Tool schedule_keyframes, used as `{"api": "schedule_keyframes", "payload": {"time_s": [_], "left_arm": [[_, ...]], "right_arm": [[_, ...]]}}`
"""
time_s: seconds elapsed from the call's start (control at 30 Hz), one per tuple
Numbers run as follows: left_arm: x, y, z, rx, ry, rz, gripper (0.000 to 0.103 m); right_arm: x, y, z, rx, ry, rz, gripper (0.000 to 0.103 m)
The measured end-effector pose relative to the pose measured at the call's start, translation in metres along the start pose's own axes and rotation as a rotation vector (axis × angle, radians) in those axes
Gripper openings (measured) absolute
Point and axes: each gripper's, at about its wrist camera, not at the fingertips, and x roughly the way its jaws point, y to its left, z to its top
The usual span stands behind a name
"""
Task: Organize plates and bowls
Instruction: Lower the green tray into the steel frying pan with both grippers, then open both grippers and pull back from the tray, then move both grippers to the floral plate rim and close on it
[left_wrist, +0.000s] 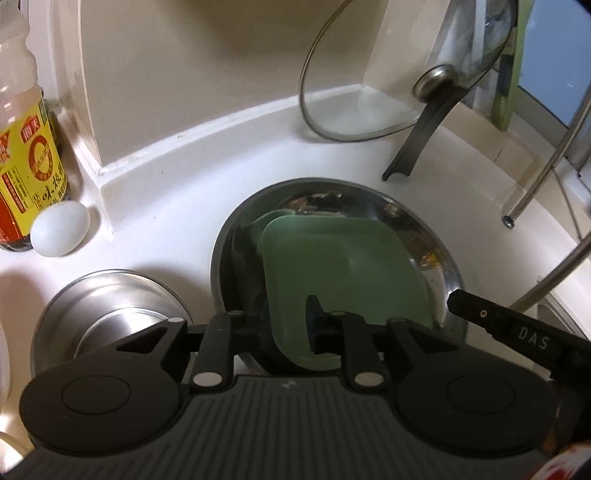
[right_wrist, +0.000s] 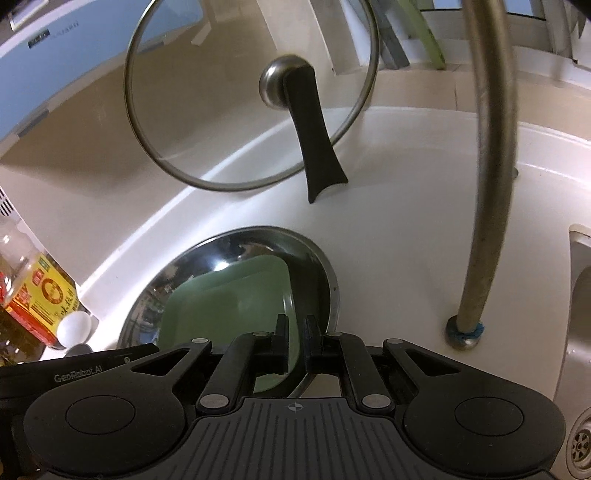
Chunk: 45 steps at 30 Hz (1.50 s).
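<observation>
Green plate, "DAS", "GenRobot.AI" gripper lettering

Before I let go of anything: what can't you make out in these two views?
- Green plate, left wrist view: its near edge is hidden by the left gripper.
- Steel plate, right wrist view: whether the right gripper pinches its rim; the jaws cover it.
- Steel bowl, left wrist view: its near side is hidden by the gripper body.

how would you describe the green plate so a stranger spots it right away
Start from the glass lid propped against the wall on the white counter. Just in front of it sits a wide steel pan, and the green plate lies inside that. It is the only green, square, matte dish; the steel bowl beside the pan is round and shiny.
</observation>
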Motion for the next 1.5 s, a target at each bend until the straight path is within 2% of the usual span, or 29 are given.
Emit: {"api": "schedule_keyframes", "payload": {"time_s": [0.03, 0.07, 0.13, 0.17, 0.3, 0.4, 0.57, 0.9, 1.17, 1.5], "left_arm": [[-0.004, 0.0, 0.0, 0.004, -0.005, -0.005, 0.019], [-0.008, -0.001, 0.0, 0.01, -0.009, -0.011, 0.02], [-0.018, -0.001, -0.002, 0.018, -0.02, -0.021, 0.025], [-0.023, -0.001, -0.004, 0.025, -0.024, -0.024, 0.029], [-0.043, -0.004, -0.013, 0.052, -0.031, -0.04, 0.031], [-0.057, -0.005, -0.023, 0.068, -0.027, -0.043, 0.038], [-0.082, -0.006, -0.044, 0.092, -0.024, -0.031, 0.038], [-0.126, 0.0, -0.089, 0.06, -0.017, -0.011, 0.038], [-0.144, 0.002, -0.122, 0.03, 0.007, 0.017, 0.038], [-0.154, -0.002, -0.148, 0.003, 0.021, 0.035, 0.038]], "right_arm": [[-0.002, -0.001, 0.0, 0.004, -0.001, 0.003, 0.02], [-0.006, -0.001, -0.001, 0.009, -0.004, 0.005, 0.032], [-0.013, -0.002, -0.003, 0.014, -0.012, 0.012, 0.048], [-0.016, -0.002, -0.004, 0.015, -0.016, 0.015, 0.05], [-0.032, -0.004, -0.01, 0.028, -0.005, 0.029, 0.051], [-0.046, -0.004, -0.016, 0.032, 0.002, 0.042, 0.052], [-0.075, -0.004, -0.028, 0.018, 0.013, 0.058, 0.056], [-0.119, 0.001, -0.062, -0.04, 0.056, 0.079, 0.059], [-0.138, 0.004, -0.09, -0.069, 0.113, 0.084, 0.059], [-0.146, 0.004, -0.113, -0.109, 0.173, 0.098, 0.06]]}}
